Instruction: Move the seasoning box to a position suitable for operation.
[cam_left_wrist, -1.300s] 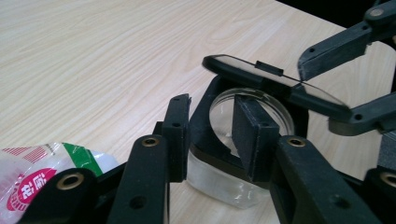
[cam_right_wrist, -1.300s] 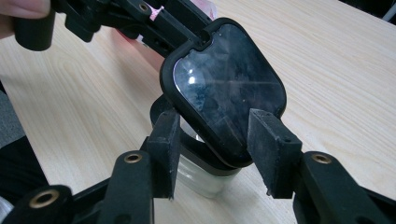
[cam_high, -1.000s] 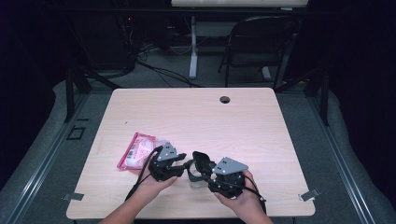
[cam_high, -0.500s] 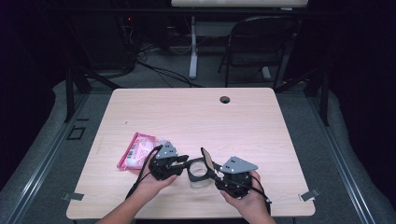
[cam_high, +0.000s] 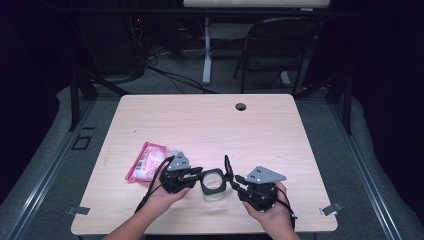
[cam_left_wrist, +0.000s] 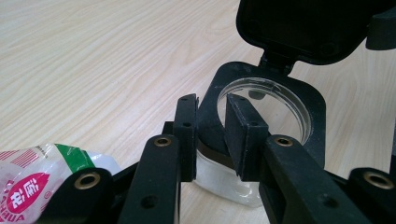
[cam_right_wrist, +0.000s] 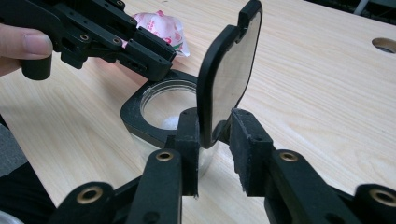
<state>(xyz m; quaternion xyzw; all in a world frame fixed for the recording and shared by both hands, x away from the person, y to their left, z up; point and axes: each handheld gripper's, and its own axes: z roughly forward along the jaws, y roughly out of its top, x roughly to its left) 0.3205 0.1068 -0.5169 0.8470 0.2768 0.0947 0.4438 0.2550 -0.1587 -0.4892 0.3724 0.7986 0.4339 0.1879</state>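
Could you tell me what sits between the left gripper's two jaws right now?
In the left gripper view, the black rim of the clear jar sits between the left gripper's jaws, which have just been closing on it.

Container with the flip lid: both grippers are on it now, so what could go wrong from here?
The left gripper pinches only the thin black rim of the clear container, so it could slip or tip. The right gripper has the raised lid between its jaws near the edge; its jaws have just been closing, and pushing further may strain the hinge. The pink packet lies close by and could be knocked.
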